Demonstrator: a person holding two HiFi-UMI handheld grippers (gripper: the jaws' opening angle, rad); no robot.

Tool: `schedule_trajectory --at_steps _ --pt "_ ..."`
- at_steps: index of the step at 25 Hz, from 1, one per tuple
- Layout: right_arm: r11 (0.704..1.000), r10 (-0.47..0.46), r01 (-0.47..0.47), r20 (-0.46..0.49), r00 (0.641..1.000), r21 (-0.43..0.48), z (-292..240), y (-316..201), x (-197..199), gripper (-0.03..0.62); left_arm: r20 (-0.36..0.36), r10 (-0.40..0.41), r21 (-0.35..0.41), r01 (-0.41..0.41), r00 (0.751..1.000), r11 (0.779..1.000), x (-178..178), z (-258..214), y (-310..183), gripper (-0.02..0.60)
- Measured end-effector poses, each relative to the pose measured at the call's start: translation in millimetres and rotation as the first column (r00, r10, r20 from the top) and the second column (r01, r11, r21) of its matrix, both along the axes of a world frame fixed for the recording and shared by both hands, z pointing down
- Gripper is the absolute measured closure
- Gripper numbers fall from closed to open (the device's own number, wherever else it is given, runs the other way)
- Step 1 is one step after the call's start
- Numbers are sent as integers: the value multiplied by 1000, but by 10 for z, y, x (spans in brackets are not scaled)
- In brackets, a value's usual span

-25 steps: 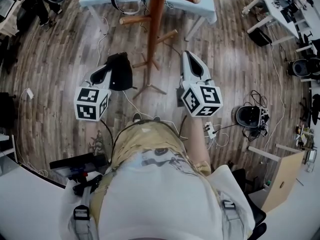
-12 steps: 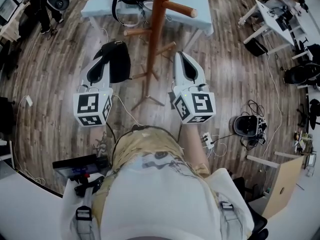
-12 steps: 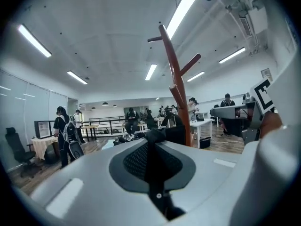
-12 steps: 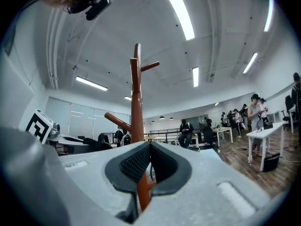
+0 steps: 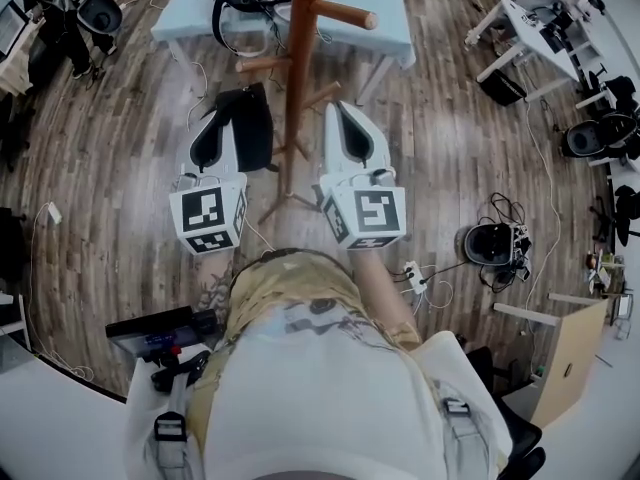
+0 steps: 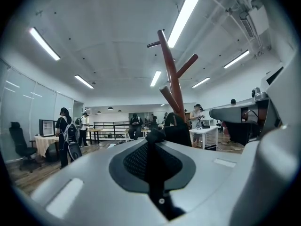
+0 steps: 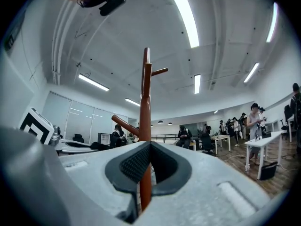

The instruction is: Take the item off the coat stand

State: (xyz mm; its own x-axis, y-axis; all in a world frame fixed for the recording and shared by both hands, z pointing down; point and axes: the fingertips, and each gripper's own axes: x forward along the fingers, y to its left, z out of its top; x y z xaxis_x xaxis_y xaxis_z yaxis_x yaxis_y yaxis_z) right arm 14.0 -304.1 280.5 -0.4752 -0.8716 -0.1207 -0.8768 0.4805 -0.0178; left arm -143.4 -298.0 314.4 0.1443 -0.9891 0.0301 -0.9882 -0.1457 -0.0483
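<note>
The brown wooden coat stand (image 5: 300, 58) rises straight ahead of me, its pegs bare in the head view. A black bag (image 5: 250, 128) hangs at the tip of my left gripper (image 5: 228, 113), just left of the stand's pole. In the left gripper view the jaws (image 6: 149, 138) are shut on a dark strap, with the black bag (image 6: 178, 132) right behind them and the coat stand (image 6: 171, 79) beyond. My right gripper (image 5: 336, 108) is just right of the pole, shut and holding nothing. In the right gripper view (image 7: 149, 144) the coat stand (image 7: 146, 93) stands directly beyond the jaws.
A light blue table (image 5: 190, 8) with black gear on it stands behind the coat stand. White desks (image 5: 530, 28) are at the far right. Cables and a power strip (image 5: 415, 273) lie on the wooden floor, with a black headset (image 5: 490, 243) beside them. Several people stand in the background.
Both grippers have moved forward and closer to the stand's pole. The black bag travelled with the left gripper. The right gripper shifted left.
</note>
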Motion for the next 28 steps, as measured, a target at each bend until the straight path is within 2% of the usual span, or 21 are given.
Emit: schedule_trajectory --at_steps 28 --pt "1000 -8 7 -26 1000 -26 99 -21 -89 597 -19 10 -28 -10 1000 1000 120 25 -6 574"
